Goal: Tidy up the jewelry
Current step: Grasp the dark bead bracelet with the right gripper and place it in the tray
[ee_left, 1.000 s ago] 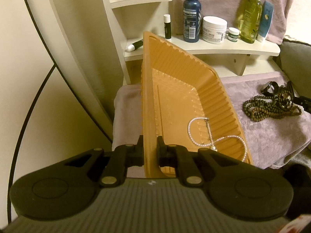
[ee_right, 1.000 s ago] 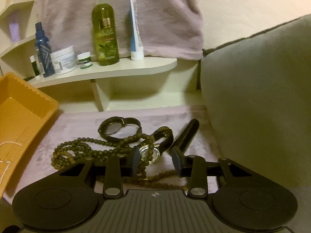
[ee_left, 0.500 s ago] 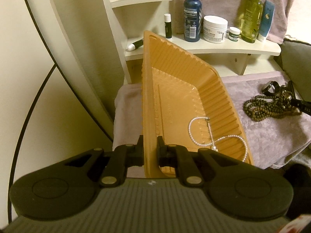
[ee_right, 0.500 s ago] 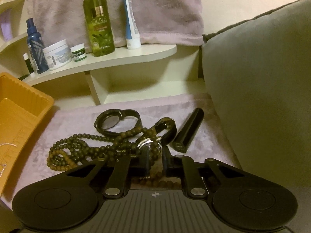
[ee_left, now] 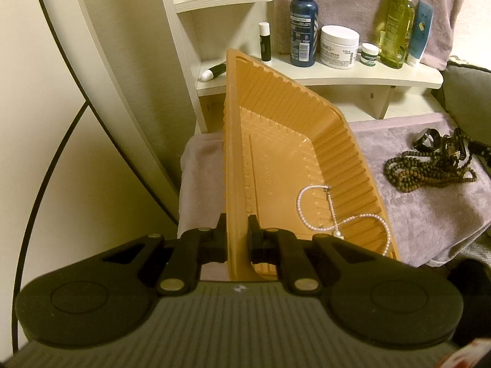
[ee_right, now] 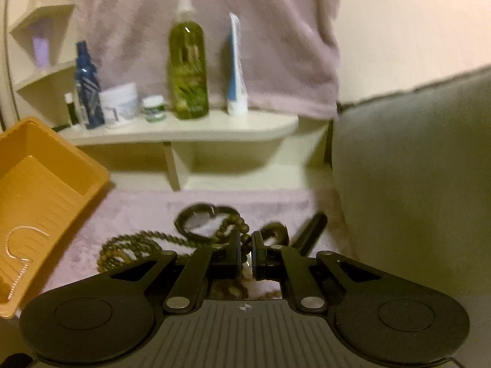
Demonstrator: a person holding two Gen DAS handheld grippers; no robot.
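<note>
Right gripper [ee_right: 245, 253] pinches blurred bead necklace [ee_right: 132, 250]; watch hidden behind.

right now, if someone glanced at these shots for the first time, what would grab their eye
The orange tray dominates: the left gripper clamps its near wall and it sits tilted on the lilac towel, with a pearl necklace lying inside. To its right, the right gripper is closed on a tangle of dark bead strands. Behind, a green bottle stands tallest on the shelf.
</note>
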